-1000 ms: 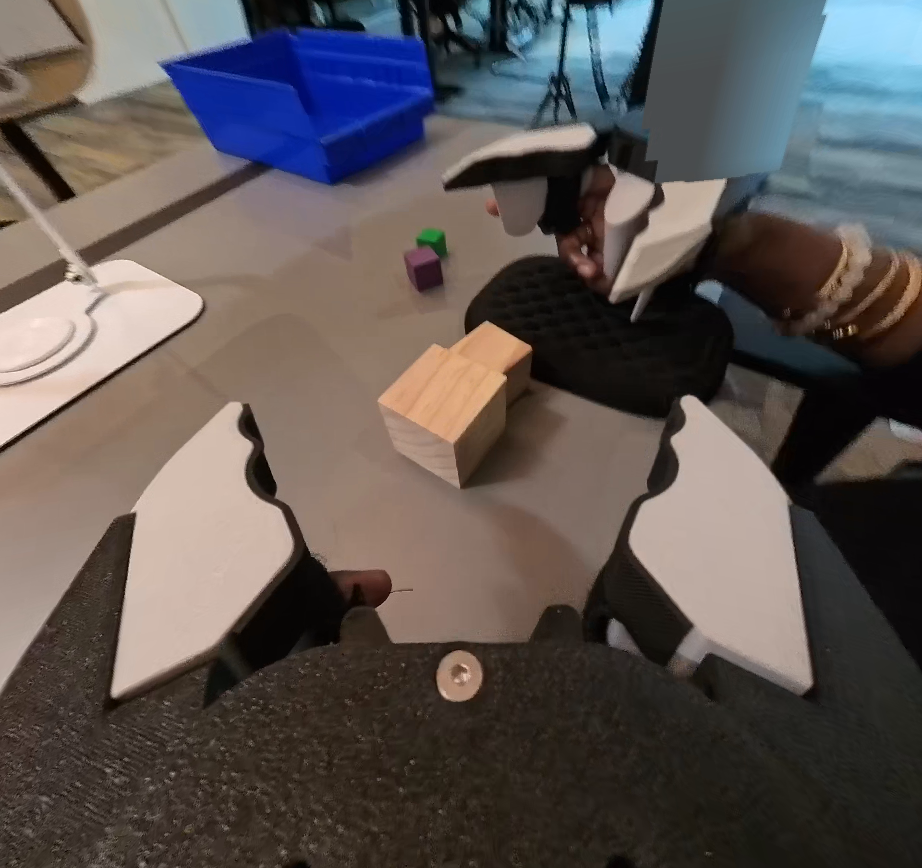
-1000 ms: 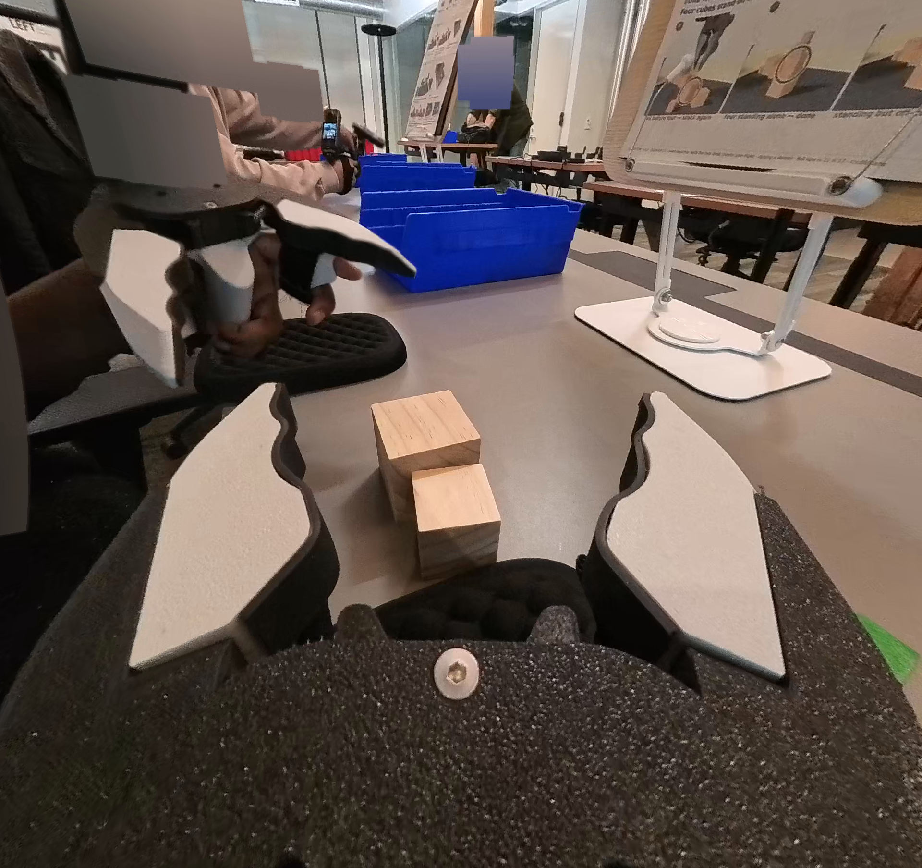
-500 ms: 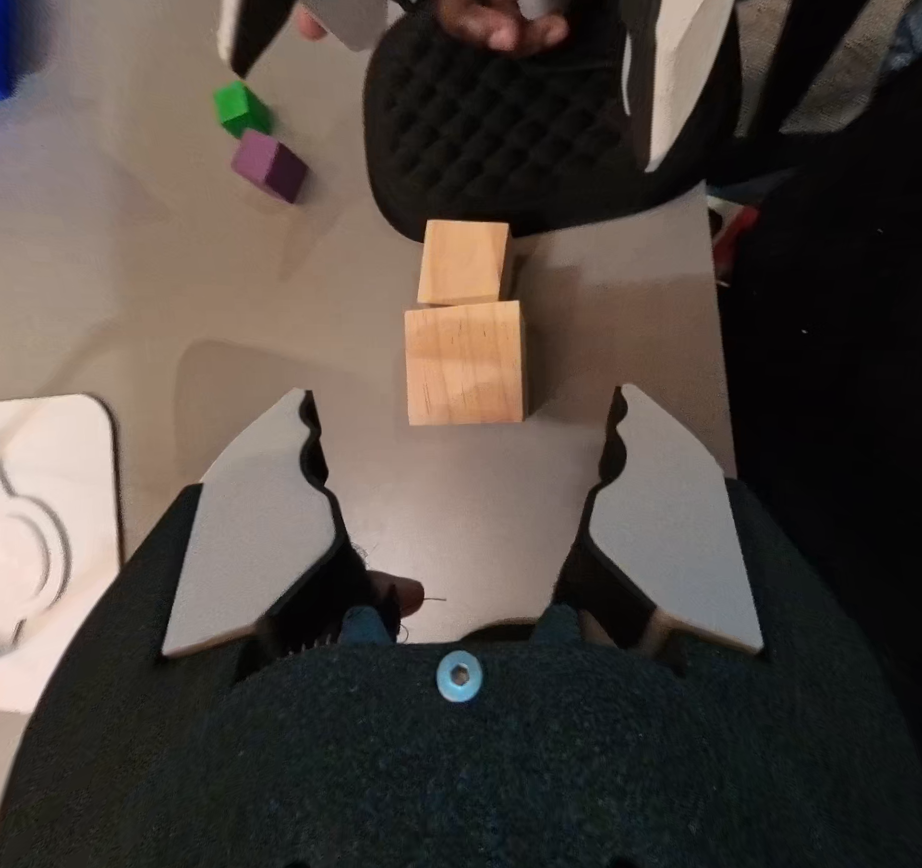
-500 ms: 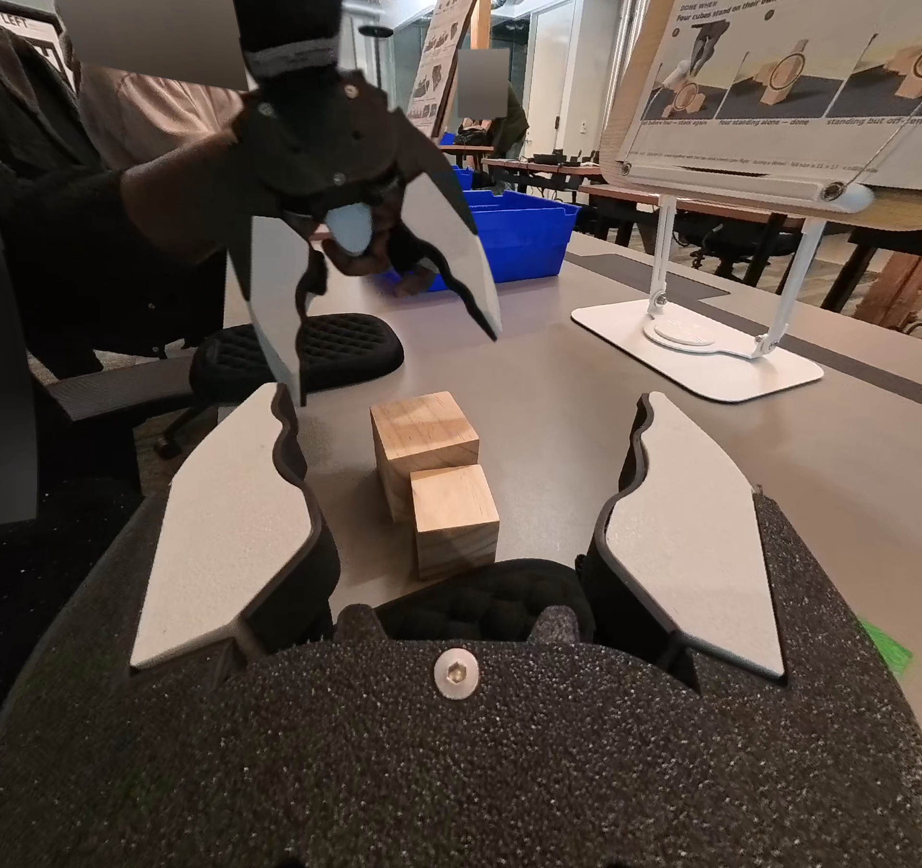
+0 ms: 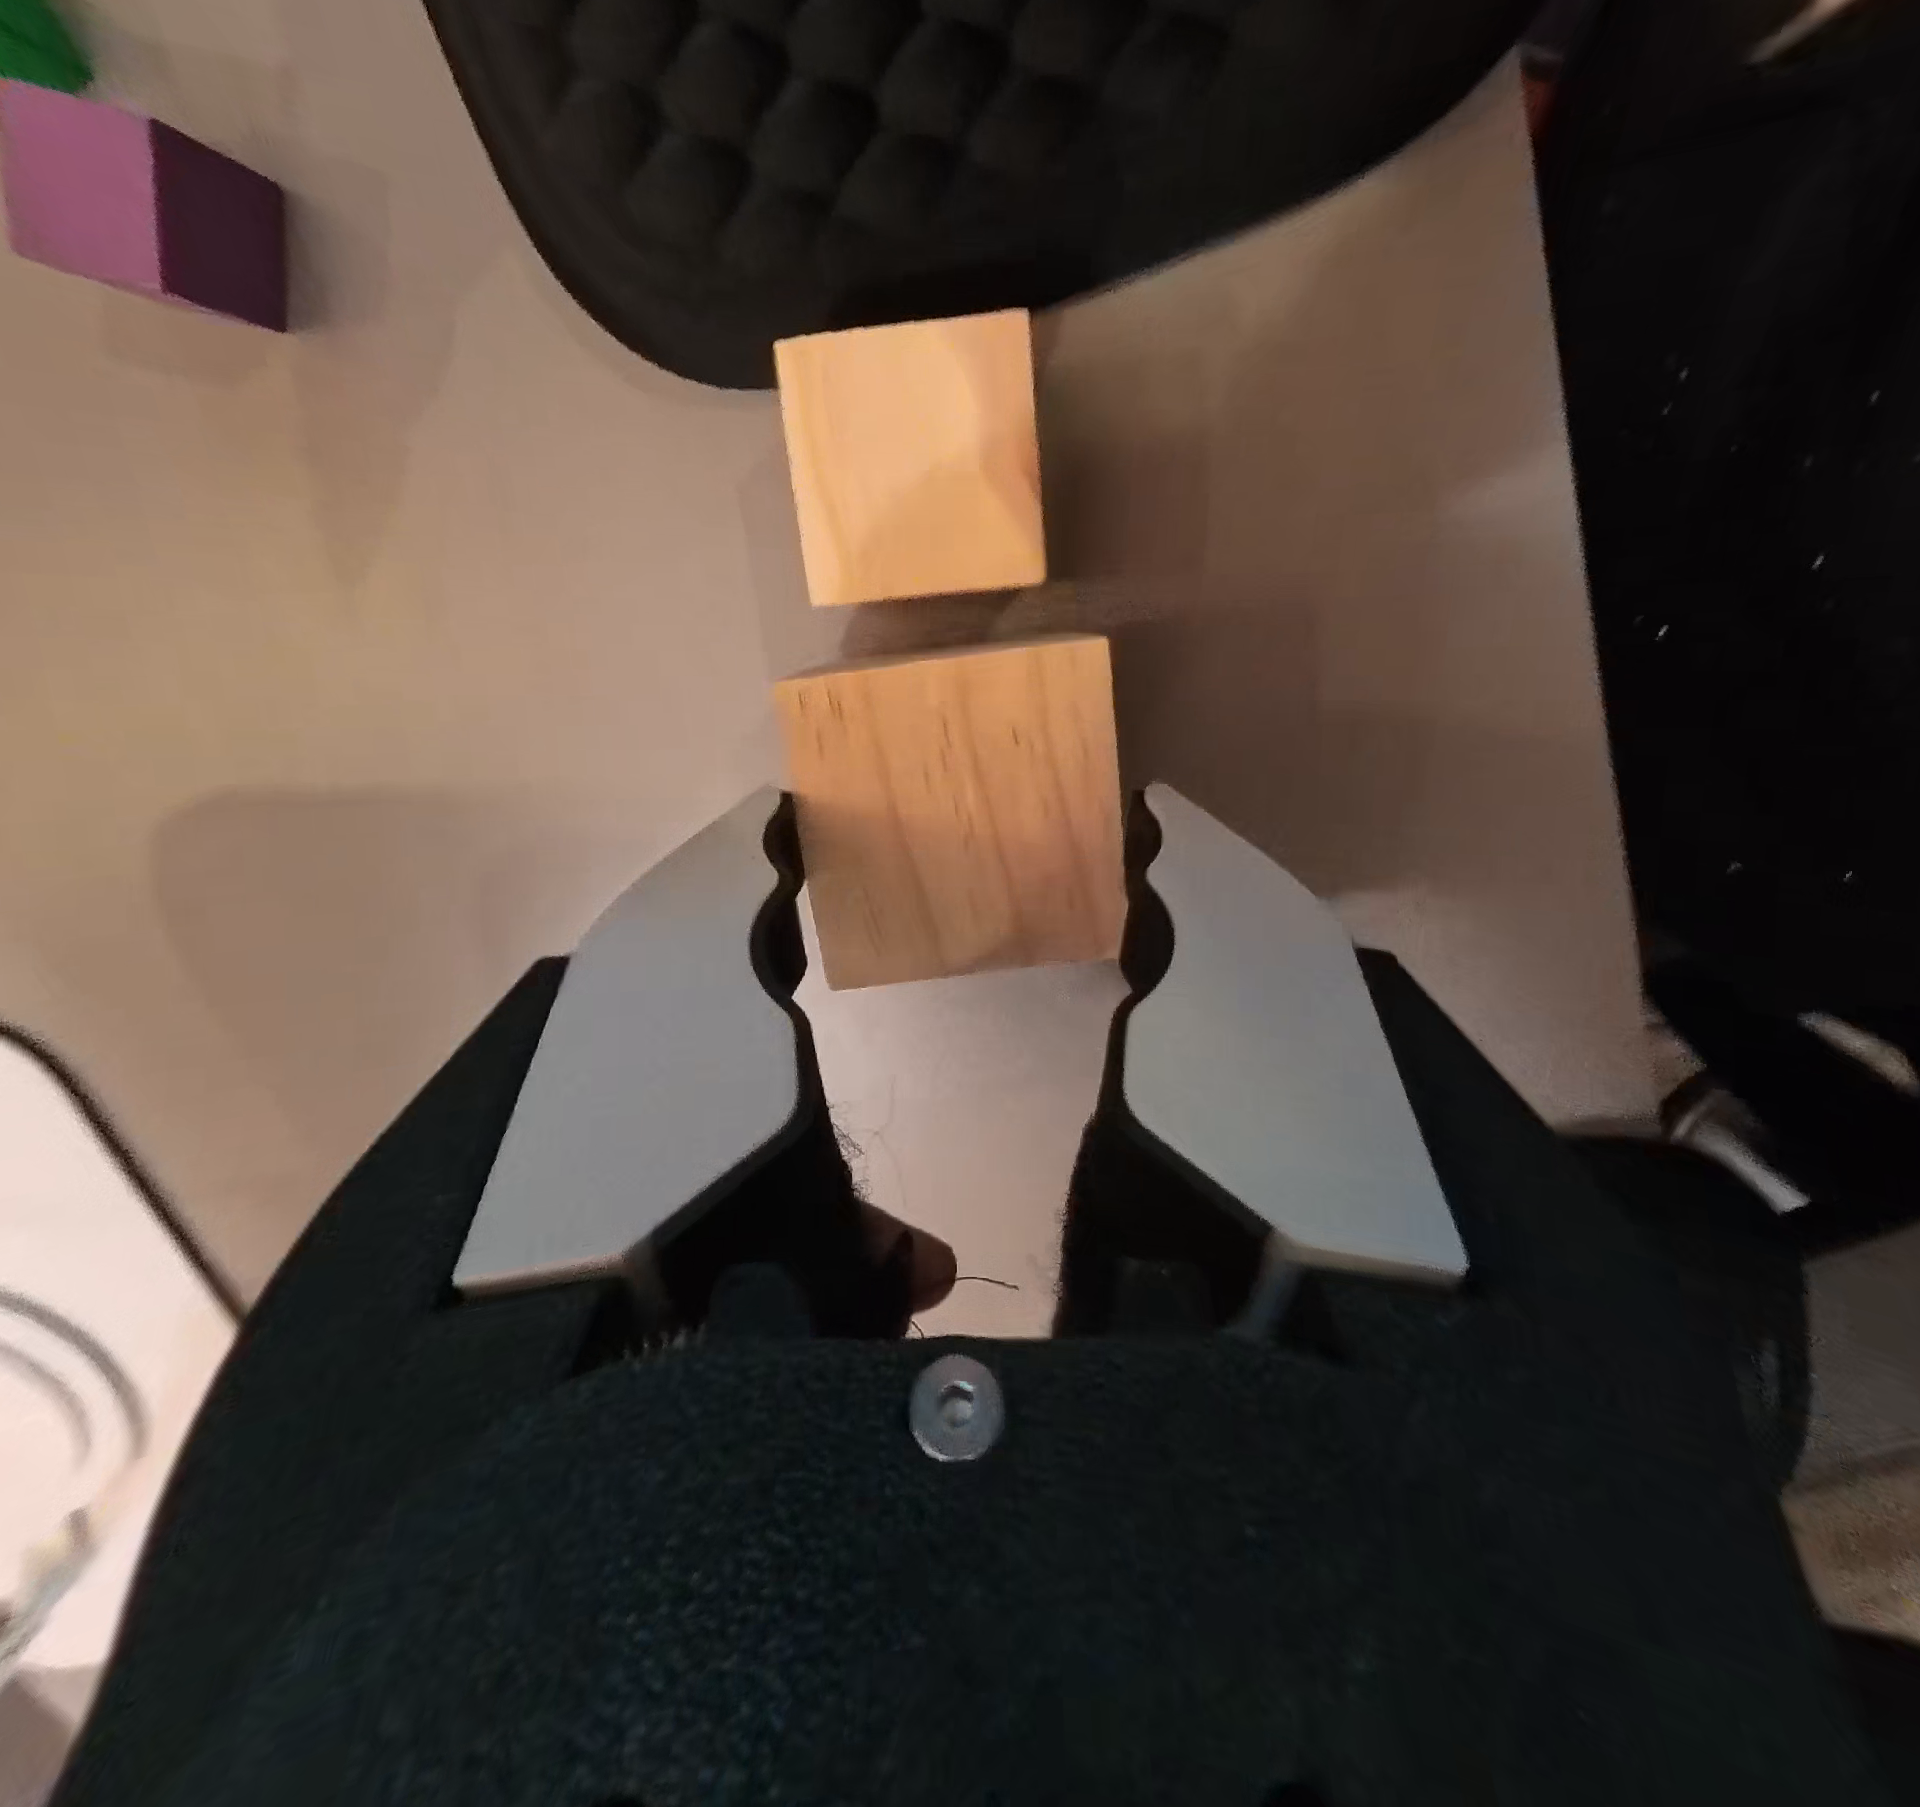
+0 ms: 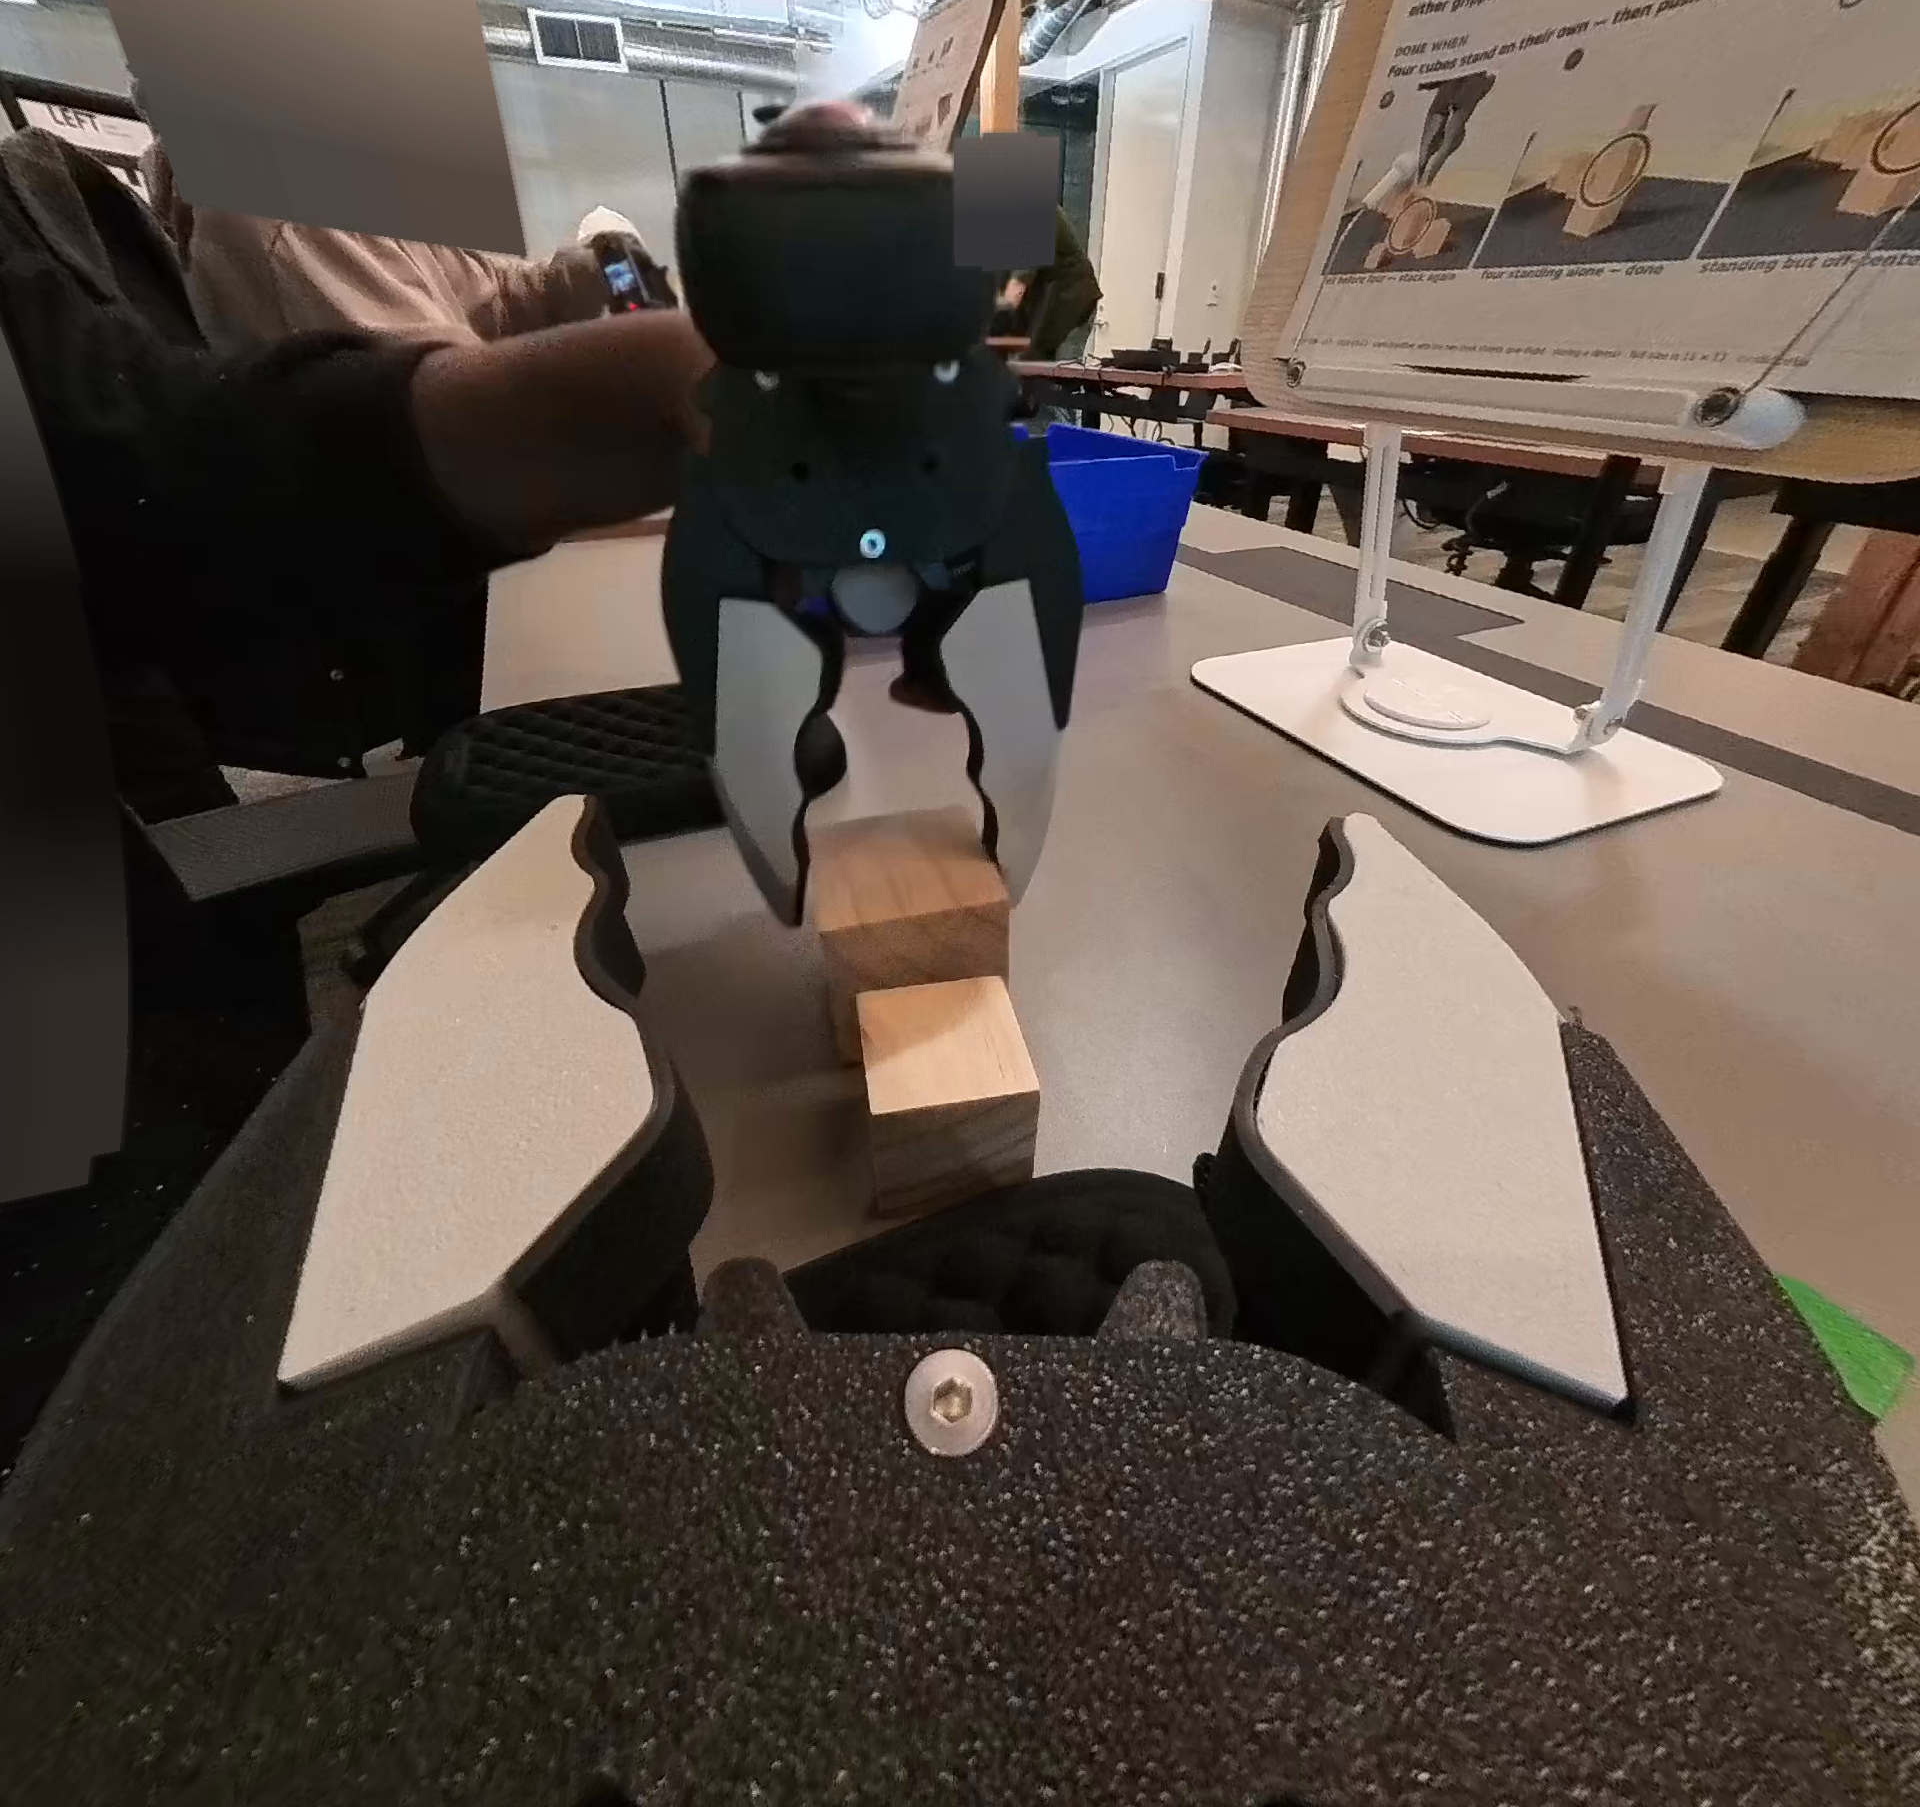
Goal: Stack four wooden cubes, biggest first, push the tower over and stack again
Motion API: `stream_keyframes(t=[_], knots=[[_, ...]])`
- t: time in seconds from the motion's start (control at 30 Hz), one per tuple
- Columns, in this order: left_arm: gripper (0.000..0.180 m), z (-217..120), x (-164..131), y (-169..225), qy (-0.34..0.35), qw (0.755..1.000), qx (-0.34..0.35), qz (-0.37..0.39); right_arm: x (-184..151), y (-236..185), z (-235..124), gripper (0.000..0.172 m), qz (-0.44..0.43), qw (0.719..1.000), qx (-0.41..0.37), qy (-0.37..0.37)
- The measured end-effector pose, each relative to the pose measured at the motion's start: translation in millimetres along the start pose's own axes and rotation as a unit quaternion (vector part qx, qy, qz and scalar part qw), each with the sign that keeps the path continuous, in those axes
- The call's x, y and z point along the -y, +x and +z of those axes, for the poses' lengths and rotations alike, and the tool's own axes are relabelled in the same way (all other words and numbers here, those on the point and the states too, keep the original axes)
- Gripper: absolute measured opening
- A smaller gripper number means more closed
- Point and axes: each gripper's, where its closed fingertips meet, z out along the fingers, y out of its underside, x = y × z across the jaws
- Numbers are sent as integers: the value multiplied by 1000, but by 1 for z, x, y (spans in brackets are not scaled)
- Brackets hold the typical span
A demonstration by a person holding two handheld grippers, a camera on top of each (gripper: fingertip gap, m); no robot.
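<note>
Larger wooden cube sits centre frame in left view, between left gripper fingertips: jaws narrowed round it, both pads at its side faces, looks gripped, cube on grey table. Smaller wooden cube just above it in frame, apart, by black mat. Purple cube upper left. Right gripper wide, holding nothing, smaller cube nearest. Nothing stacked.

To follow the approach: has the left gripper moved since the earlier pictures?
Yes. In the right wrist view the left gripper has come from beside the black pad down over the bigger wooden cube, fingers astride it.
</note>
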Motion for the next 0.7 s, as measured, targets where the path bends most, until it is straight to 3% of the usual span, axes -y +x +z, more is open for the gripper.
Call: stream_keyframes(t=[0.3, 0.5, 0.7], knots=[[59, -24, -7, -47, 4, 977, -27, 209, -2, 0, 1, 121, -1, 1000, 1, -7], [59, -8, -14, -76, -31, 971, -45, 232, -1, 3, 1, 122, 8, 1000, -8, -4], [59, 0, -14, -84, -20, 973, -58, 223, -3, 7, 2, 122, 4, 1000, -26, -11]])
